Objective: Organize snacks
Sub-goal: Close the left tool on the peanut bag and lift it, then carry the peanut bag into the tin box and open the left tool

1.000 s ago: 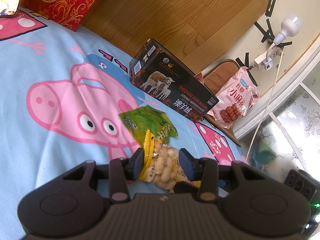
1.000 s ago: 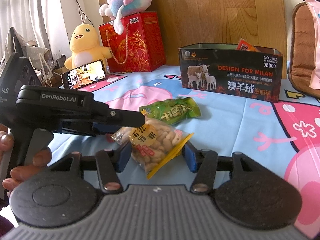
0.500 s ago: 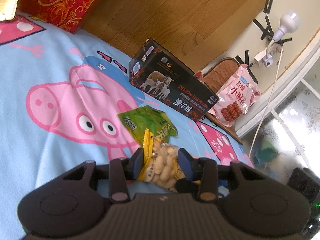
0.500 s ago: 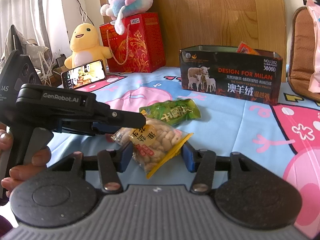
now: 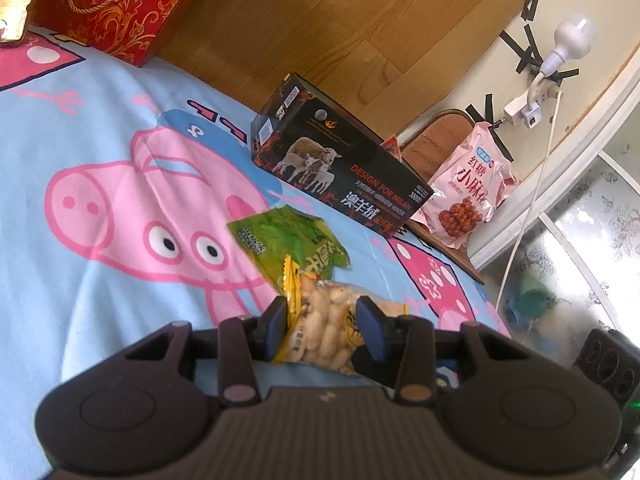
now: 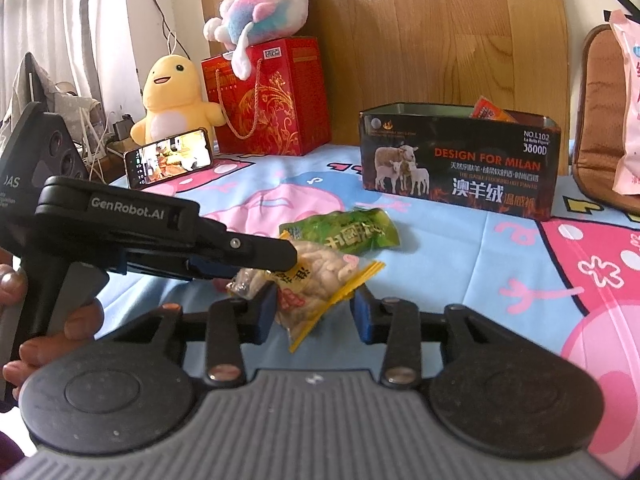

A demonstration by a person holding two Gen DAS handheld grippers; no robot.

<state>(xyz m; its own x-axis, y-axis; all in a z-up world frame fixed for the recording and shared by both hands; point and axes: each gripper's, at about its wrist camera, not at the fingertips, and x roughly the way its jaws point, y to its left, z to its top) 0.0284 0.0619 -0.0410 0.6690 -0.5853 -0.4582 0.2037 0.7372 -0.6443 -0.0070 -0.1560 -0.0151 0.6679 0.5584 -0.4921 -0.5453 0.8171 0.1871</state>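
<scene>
**Peanut packet caught between two sets of jaws**

The jaws of the left gripper [image 5: 320, 312] are clenched on the peanut packet [image 5: 324, 328], one blue pad against its yellow crimped edge and the other pressed into its clear side. The right gripper [image 6: 314, 308] has its jaws spread wider than the packet. Its left pad sits right at the plastic, and its right pad stands just off the yellow corner. From the right wrist view, the left gripper reaches in from the side, its tip lying over the top of the packet.

All of this happens low over the bed [image 5: 100, 120], which is covered in a blue sheet printed with a big pink cartoon pig.

Towards the wooden headboard stands the open black tin [image 5: 340, 168] with sheep on its side. An orange packet [image 6: 486, 110] pokes up above its rim at the far end.

Further along the headboard is a red gift bag [image 6: 272, 100] with a pastel plush toy [image 6: 264, 8] on top. A yellow plush toy [image 6: 172, 96] sits beside it, and a phone [image 6: 168, 162] is propped up in front with its screen lit.

Past the tin, a pink snack bag [image 5: 468, 192] leans upright against a brown cushion.

A green snack packet [image 5: 288, 240] lies flat on the sheet between the tin and the peanut packet, just beyond the peanuts.
</scene>
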